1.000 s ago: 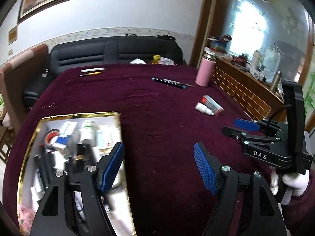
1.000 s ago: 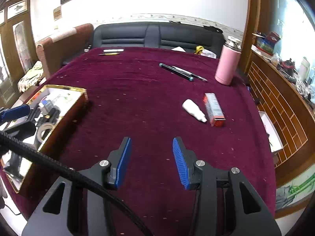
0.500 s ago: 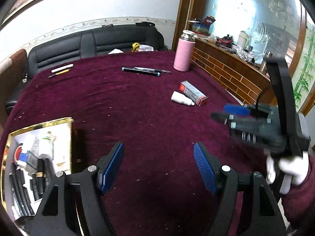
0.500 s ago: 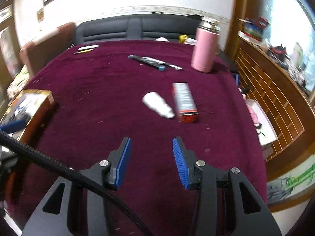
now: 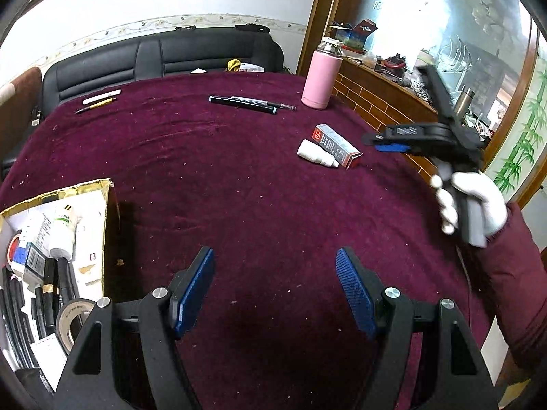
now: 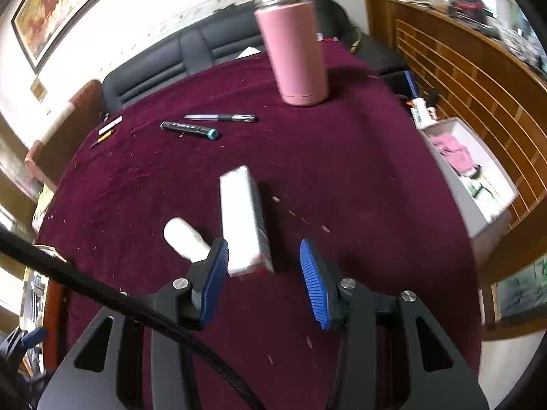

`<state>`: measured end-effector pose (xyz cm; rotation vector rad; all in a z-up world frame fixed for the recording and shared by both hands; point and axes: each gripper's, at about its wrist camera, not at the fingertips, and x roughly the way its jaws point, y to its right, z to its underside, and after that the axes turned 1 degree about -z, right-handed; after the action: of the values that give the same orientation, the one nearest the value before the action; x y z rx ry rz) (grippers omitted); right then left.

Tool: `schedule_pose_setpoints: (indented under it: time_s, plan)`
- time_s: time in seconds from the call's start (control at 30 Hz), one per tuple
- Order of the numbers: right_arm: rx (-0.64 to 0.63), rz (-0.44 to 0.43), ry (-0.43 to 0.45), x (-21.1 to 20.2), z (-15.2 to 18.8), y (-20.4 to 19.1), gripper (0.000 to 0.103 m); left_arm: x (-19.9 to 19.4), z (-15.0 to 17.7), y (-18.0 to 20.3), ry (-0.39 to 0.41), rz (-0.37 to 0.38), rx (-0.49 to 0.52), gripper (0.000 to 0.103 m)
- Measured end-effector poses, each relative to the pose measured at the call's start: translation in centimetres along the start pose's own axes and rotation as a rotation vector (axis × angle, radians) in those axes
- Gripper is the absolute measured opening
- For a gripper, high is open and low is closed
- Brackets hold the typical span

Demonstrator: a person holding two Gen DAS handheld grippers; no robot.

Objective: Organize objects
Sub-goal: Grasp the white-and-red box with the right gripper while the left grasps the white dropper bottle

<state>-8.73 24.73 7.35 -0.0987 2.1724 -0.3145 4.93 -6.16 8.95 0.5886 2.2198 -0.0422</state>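
Observation:
A small red and white carton [image 5: 336, 145] and a white dropper bottle [image 5: 316, 153] lie side by side on the maroon tablecloth [image 5: 239, 184]. In the right wrist view my right gripper [image 6: 263, 263] is open and empty just short of the carton [image 6: 244, 218]. The bottle [image 6: 186, 239] lies left of its left finger. The right gripper also shows in the left wrist view [image 5: 388, 141]. My left gripper [image 5: 275, 290] is open and empty over bare cloth. A gold-rimmed box [image 5: 85, 188] with pens, tape and bottles sits at its left.
A pink flask [image 5: 321, 80] stands at the far right of the table. A black marker [image 5: 242, 104] and a pen lie mid-table. A white stick and a pencil [image 5: 99, 102] lie far left. A black sofa [image 5: 164, 56] is behind. A wooden counter [image 5: 386, 102] runs along the right.
My right gripper has moved forward and right, up to the carton and bottle. My left gripper has swung right, away from the gold box. Both stayed open.

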Motion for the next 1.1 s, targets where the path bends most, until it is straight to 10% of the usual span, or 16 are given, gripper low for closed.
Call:
schedule_pose_setpoints:
  time_s: [0.27,0.63,1.1]
  plan:
    - [0.050,-0.004,-0.105,4.8,-1.9,-0.5,0.040,-0.7,0.3,-0.1,0.001,-0.010,-0.004,0.067]
    - [0.121,-0.045,-0.100,-0.7,4.9,2.0,0.028,1.5,-1.2,1.0,-0.012,0.015,-0.002,0.067]
    - [0.197,-0.174,0.047,-2.1,8.1,3.6,0.028,16.4,-11.2,5.0,-0.100,0.044,-0.062,0.066]
